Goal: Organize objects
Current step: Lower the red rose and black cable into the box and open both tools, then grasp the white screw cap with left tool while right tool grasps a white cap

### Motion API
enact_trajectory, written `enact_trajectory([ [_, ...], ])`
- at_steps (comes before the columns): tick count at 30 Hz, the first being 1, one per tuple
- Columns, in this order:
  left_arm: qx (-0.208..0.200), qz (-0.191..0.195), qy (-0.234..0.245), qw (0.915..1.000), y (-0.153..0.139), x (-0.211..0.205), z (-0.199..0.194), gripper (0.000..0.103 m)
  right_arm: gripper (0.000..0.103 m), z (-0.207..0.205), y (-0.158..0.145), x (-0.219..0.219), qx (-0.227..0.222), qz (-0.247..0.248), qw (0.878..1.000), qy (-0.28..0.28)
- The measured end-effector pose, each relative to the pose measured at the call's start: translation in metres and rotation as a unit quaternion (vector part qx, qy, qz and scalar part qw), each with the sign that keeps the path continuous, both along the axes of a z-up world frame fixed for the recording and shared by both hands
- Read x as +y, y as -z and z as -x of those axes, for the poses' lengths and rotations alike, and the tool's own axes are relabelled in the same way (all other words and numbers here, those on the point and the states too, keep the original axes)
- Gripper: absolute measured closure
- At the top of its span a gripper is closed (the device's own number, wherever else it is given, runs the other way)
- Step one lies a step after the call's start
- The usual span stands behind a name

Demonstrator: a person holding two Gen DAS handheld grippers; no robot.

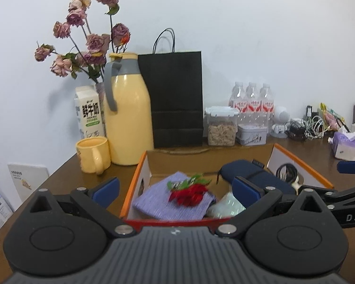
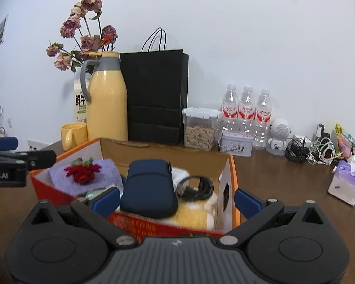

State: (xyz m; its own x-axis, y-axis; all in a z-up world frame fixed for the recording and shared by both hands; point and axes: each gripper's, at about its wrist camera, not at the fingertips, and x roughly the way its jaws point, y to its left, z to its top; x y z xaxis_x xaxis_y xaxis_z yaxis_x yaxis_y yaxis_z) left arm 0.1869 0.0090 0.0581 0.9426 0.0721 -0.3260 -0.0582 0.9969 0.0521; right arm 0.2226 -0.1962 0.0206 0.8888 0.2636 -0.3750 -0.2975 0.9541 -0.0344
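Observation:
An open cardboard box point(image 1: 139, 172) point(image 2: 232, 179) with orange edges sits on the brown table right in front of both grippers. Inside lie a purple cloth point(image 1: 153, 194) point(image 2: 106, 165) with a red artificial flower point(image 1: 189, 194) point(image 2: 82, 171) on it, a dark blue pouch point(image 1: 253, 172) point(image 2: 149, 184), a black cable point(image 2: 198, 187) and a yellow soft item point(image 2: 194, 215). My left gripper point(image 1: 175, 189) is open, its fingers straddling the box's left wall. My right gripper point(image 2: 177, 198) is open, fingers either side of the pouch and the box's right wall, holding nothing.
Along the wall stand dried roses point(image 1: 87, 40), a milk carton point(image 1: 88, 113), a yellow jug point(image 1: 127, 116), a yellow mug point(image 1: 93, 153), a black paper bag point(image 1: 175, 97), a snack jar point(image 1: 221, 125), a tin point(image 1: 252, 133), water bottles point(image 1: 252, 101), tangled cables point(image 2: 314, 151) and tissues point(image 2: 345, 184).

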Motion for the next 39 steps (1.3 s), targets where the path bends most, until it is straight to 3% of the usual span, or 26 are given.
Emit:
enact_trajectory([
  [13, 0.063, -0.006, -0.001, 0.998, 0.022, 0.01, 0.029, 0.0, 0.0, 0.031, 0.032, -0.004, 0.058, 0.027, 0.998, 0.002],
  [23, 0.142, -0.009, 0.003, 0.9899, 0.059, 0.016, 0.036, 0.0, 0.0, 0.034, 0.059, -0.006, 0.093, 0.039, 0.995, 0.012],
  [32, 0.16, 0.002, -0.005, 0.9872, 0.074, 0.019, 0.027, 0.001, 0.0, 0.03, 0.062, -0.009, 0.1, 0.026, 0.994, 0.021],
  [35, 0.161, 0.01, -0.006, 0.9869, 0.076, 0.02, 0.024, 0.01, 0.0, 0.028, 0.063, -0.009, 0.104, 0.026, 0.994, 0.023],
  [39, 0.161, 0.025, 0.007, 0.9867, 0.077, 0.021, 0.023, 0.042, 0.0, 0.025, 0.064, -0.009, 0.11, 0.027, 0.993, 0.026],
])
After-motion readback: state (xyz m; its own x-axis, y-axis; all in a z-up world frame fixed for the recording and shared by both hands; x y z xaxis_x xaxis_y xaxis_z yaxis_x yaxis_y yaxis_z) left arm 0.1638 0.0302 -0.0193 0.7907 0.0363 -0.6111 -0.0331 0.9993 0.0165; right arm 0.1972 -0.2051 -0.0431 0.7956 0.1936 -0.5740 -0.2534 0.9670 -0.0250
